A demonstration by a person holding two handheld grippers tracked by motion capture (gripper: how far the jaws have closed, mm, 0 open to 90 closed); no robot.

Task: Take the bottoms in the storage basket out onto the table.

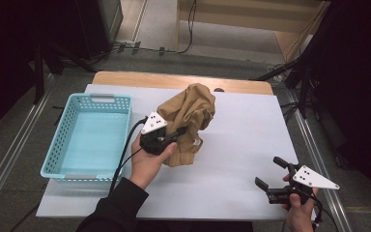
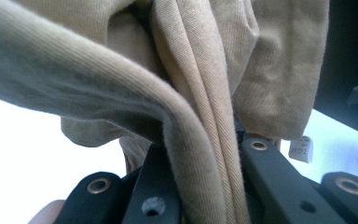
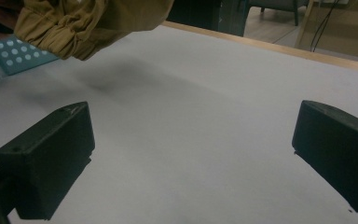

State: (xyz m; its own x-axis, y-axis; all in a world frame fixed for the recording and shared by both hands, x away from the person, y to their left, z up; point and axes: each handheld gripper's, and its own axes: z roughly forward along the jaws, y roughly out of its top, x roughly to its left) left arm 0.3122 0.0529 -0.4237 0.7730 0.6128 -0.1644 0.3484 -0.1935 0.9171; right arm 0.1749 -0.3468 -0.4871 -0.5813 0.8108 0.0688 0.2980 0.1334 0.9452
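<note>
A crumpled tan garment (image 1: 193, 108) hangs bunched above the white table, just right of the basket. My left gripper (image 1: 181, 131) is shut on a thick fold of it. In the left gripper view the ribbed cloth (image 2: 242, 60) runs down between the two black jaws of that gripper (image 2: 205, 154), and a small white label (image 2: 301, 150) hangs at its right edge. My right gripper (image 1: 269, 171) rests near the table's front right corner, open and empty. Its own view shows the open right gripper (image 3: 196, 135) over bare table, with the garment (image 3: 84, 23) at the upper left.
A light blue perforated basket (image 1: 58, 140) stands at the table's left side, with nothing inside; a corner of the basket (image 3: 21, 56) shows in the right gripper view. White sheet (image 1: 241, 135) covers the wooden table. Dark stands and cables surround the table.
</note>
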